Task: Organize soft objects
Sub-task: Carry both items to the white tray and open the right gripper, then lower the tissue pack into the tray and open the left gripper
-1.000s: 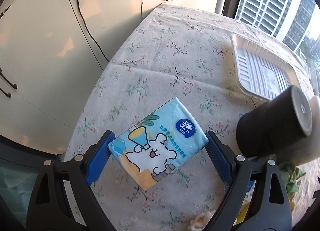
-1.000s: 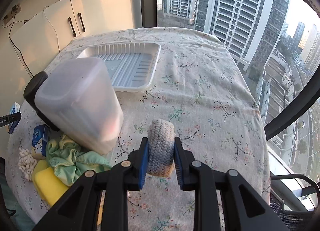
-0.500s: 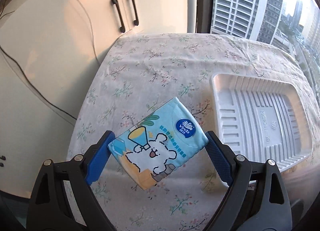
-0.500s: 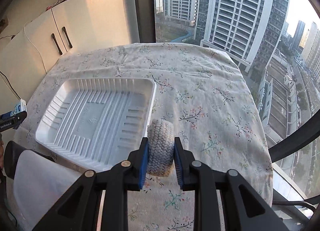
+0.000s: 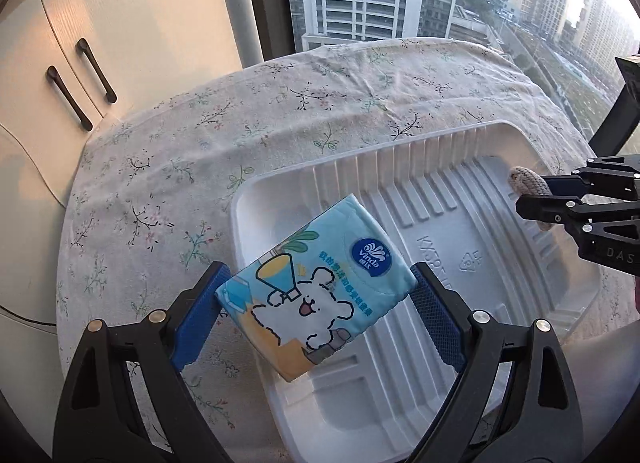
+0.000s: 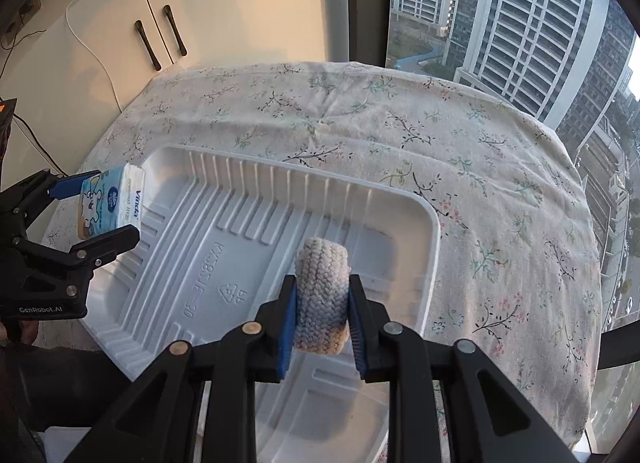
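Observation:
My left gripper (image 5: 316, 299) is shut on a light-blue tissue pack (image 5: 316, 287) with a cartoon dog, held above the left end of the white ribbed plastic tray (image 5: 460, 167). My right gripper (image 6: 322, 323) is shut on a grey-beige braided rope roll (image 6: 322, 295), held above the right part of the same tray (image 6: 434, 231). In the right wrist view the left gripper (image 6: 108, 203) and the tissue pack (image 6: 110, 199) show at the tray's left edge. In the left wrist view the right gripper (image 5: 532, 199) with the rope roll (image 5: 526, 181) shows at the tray's right side.
The tray lies on a round table with a floral cloth (image 6: 500, 167). White cabinets with dark handles (image 6: 160, 37) stand behind it, with a cable on them. A window with tower blocks (image 6: 520, 15) is beyond the table's far edge.
Both grippers have moved forward over the tray with their objects still held. The dark-capped translucent container and the pile of soft items have dropped out of view.

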